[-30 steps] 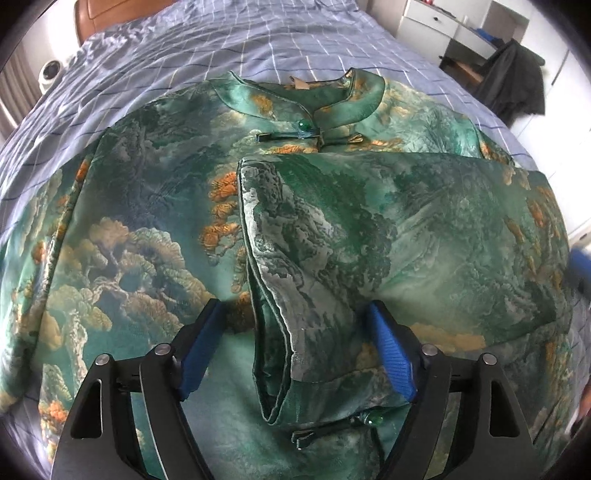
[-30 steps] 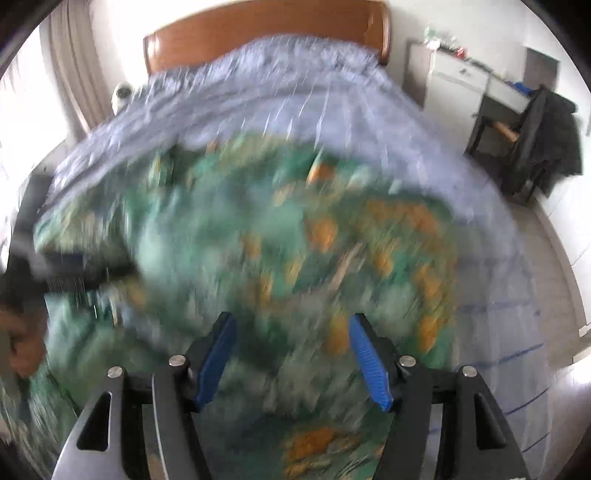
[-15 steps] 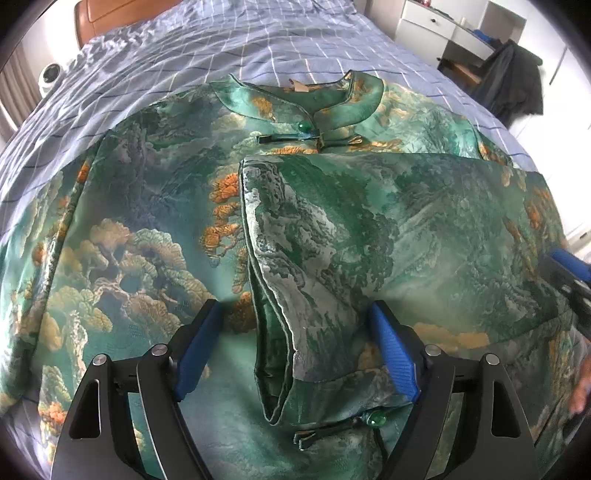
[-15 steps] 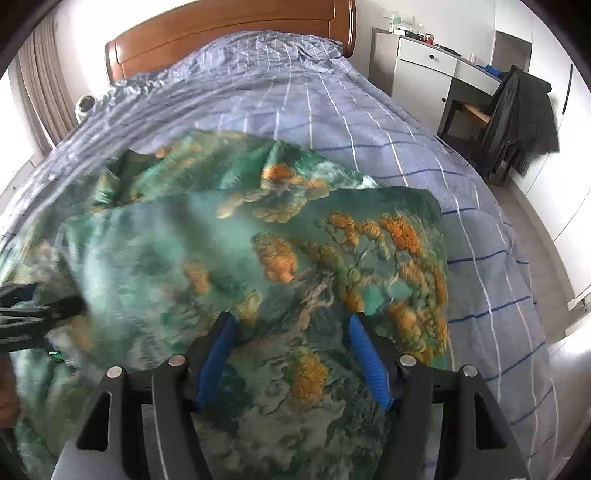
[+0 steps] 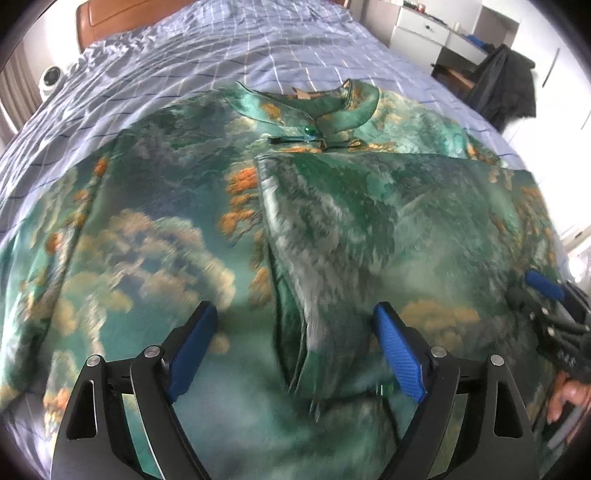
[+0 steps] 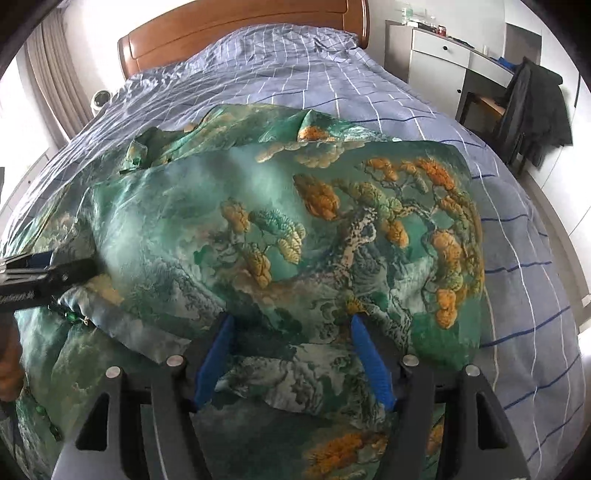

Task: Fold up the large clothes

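1. Your left gripper (image 5: 291, 343) is spread wide, its blue pads (image 5: 194, 343) apart with nothing pinched between them; it hangs over the near part of the green brocade garment (image 5: 155, 229), straddling the folded sleeve edge (image 5: 291, 332).
2. Your right gripper (image 6: 291, 354) is also released — its pads (image 6: 371, 363) stand apart over the folded panel (image 6: 332, 240), and the cloth passes beneath them rather than being clamped.
3. In the left wrist view, the right gripper (image 5: 546, 306) shows at the garment's right edge, with your hand (image 5: 567, 398) behind it. In the right wrist view, the left gripper (image 6: 40, 273) reaches in at the garment's left side.
4. The garment lies flat on the bed's blue checked duvet (image 5: 177, 66), its collar (image 5: 314, 107) pointing toward the wooden headboard (image 6: 236, 33). One side is folded across the garment's middle, its edge running from just below the collar clasp (image 5: 306, 134) down toward your left gripper.
5. The other side of the garment — the one left of the collar — lies spread open on the duvet.
6. Beyond the garment, to the right of the bed, stand a white drawer unit (image 6: 439, 55) and a chair draped with a dark jacket (image 6: 535, 107). A small white fan (image 6: 100, 99) sits left of the headboard.
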A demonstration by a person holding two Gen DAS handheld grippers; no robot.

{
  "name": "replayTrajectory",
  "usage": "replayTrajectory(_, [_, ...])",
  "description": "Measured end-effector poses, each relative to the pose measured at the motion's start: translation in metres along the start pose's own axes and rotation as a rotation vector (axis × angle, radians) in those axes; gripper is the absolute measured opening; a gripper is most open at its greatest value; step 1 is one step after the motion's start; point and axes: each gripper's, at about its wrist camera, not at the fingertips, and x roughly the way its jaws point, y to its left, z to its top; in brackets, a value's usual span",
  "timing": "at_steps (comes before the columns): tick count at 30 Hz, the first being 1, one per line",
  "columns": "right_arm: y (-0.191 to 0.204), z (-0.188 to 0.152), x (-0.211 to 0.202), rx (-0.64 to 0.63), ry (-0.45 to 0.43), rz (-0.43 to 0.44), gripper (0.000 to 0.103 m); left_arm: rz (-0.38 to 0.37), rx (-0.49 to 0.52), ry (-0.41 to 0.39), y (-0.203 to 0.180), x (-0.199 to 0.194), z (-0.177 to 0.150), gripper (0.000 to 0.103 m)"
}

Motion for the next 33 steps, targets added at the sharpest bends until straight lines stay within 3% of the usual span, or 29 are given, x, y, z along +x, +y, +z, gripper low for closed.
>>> replayTrajectory(3, [0.002,0.0,-0.015,-0.016,-0.016,-0.001,0.068,-0.009,0.028,-0.022,0.011,-0.029,-0.02,0.087])
replayTrajectory(6, [0.004,-0.004,-0.042,-0.019,-0.043,0.005,0.068,0.032,0.046,-0.056,0.042,-0.061,-0.052,0.092])
replayTrajectory(10, [0.01,-0.017,-0.08,0.004,-0.086,0.061,0.068,0.095,-0.079,-0.094,0.116,-0.098,-0.097,0.093])
replayTrajectory(13, [0.024,-0.033,-0.102,-0.02,-0.112,0.078,0.068,0.137,-0.273,-0.123,0.188,-0.123,-0.133,0.093])
replayTrajectory(15, [0.034,-0.041,-0.11,-0.036,-0.116,0.094,0.068,0.122,-0.445,-0.161,0.241,-0.137,-0.158,0.093])
replayTrajectory(19, [0.064,-0.056,-0.118,-0.064,-0.105,0.156,0.068,-0.023,-0.849,-0.255,0.337,-0.139,-0.202,0.095])
replayTrajectory(21, [0.083,-0.064,-0.123,-0.083,-0.094,0.191,0.068,-0.086,-0.985,-0.275,0.364,-0.127,-0.212,0.095])
replayTrajectory(23, [0.099,-0.069,-0.129,-0.104,-0.086,0.225,0.068,-0.131,-1.063,-0.284,0.385,-0.111,-0.209,0.095])
replayTrajectory(26, [0.121,-0.078,-0.144,-0.138,-0.091,0.264,0.068,-0.104,-1.128,-0.322,0.402,-0.103,-0.205,0.095])
replayTrajectory(27, [0.125,-0.081,-0.149,-0.145,-0.095,0.273,0.068,-0.078,-1.144,-0.34,0.405,-0.104,-0.202,0.091])
replayTrajectory(29, [0.132,-0.087,-0.162,-0.164,-0.108,0.294,0.068,-0.008,-1.14,-0.347,0.407,-0.108,-0.196,0.042])
replayTrajectory(30, [0.135,-0.092,-0.17,-0.174,-0.117,0.3,0.068,0.045,-1.126,-0.335,0.407,-0.11,-0.19,0.026])
replayTrajectory(31, [0.136,-0.095,-0.176,-0.182,-0.124,0.299,0.068,0.061,-1.103,-0.338,0.405,-0.114,-0.185,0.016])
replayTrajectory(33, [0.135,-0.101,-0.185,-0.191,-0.139,0.292,0.068,0.138,-1.02,-0.358,0.396,-0.132,-0.172,0.013])
